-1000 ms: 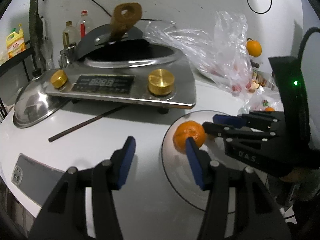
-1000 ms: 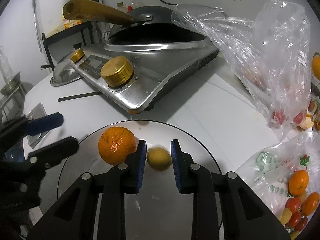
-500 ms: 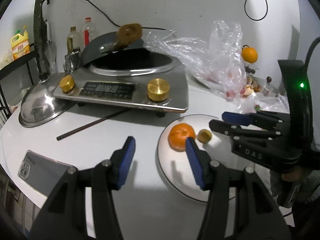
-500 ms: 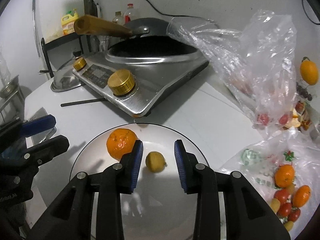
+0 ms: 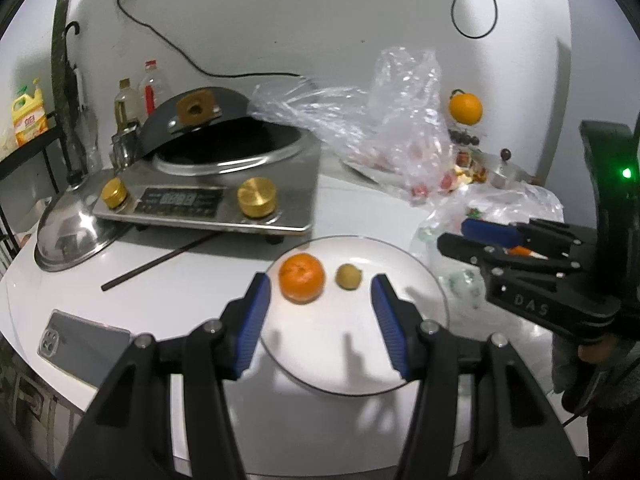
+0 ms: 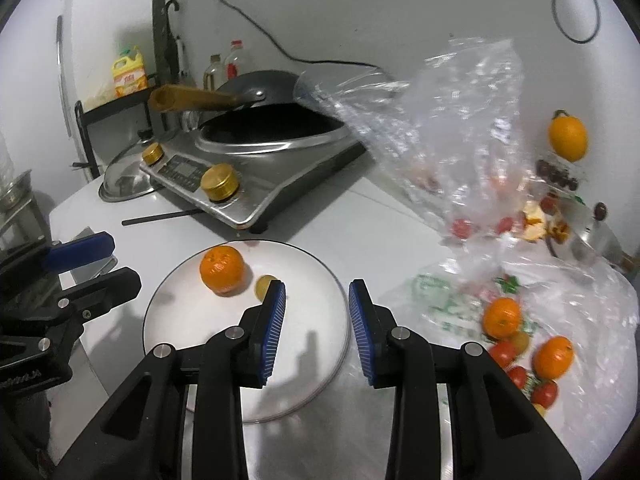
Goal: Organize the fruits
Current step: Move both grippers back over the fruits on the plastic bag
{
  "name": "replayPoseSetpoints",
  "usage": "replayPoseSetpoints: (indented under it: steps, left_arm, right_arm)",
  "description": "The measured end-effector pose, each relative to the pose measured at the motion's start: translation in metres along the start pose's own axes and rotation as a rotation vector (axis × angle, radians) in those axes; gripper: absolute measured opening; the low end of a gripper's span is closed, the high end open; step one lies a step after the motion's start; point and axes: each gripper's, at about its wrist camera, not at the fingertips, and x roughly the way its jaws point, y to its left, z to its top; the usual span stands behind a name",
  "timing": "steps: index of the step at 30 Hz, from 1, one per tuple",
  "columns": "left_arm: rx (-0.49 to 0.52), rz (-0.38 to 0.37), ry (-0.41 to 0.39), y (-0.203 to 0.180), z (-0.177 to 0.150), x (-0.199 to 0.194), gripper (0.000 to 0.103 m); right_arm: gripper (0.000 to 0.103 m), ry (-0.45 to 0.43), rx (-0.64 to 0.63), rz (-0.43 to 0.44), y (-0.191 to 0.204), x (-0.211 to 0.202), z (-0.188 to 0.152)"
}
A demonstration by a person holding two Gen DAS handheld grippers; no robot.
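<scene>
Right tool [image 6: 316, 300] apart, empty, over plate [image 6: 320, 344] right edge; left tool [image 5: 320, 296] apart above orange [image 5: 301, 283]; worktop [image 5: 180, 288] bare beside.

Dim, cool light; fisheye bending with black corners; plastic bag [image 6: 452, 128] motion-blurred; claw shadows fall on the plate [image 5: 416, 344].

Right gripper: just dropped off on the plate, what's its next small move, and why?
Probably swing the right gripper toward the fruit bag and line up on an orange there. Its jaws have just opened and hold nothing; the plate carries only a mandarin and a small yellow fruit, while several fruits remain bagged.
</scene>
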Motion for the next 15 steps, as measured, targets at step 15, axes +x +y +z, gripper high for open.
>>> replayPoseSetpoints:
  steps: [15]
  left_arm:
    - [0.087, -0.033, -0.007, -0.071, 0.009, -0.003, 0.054]
  right_arm:
    - [0.035, -0.072, 0.081, -0.084, -0.063, -0.062, -0.025]
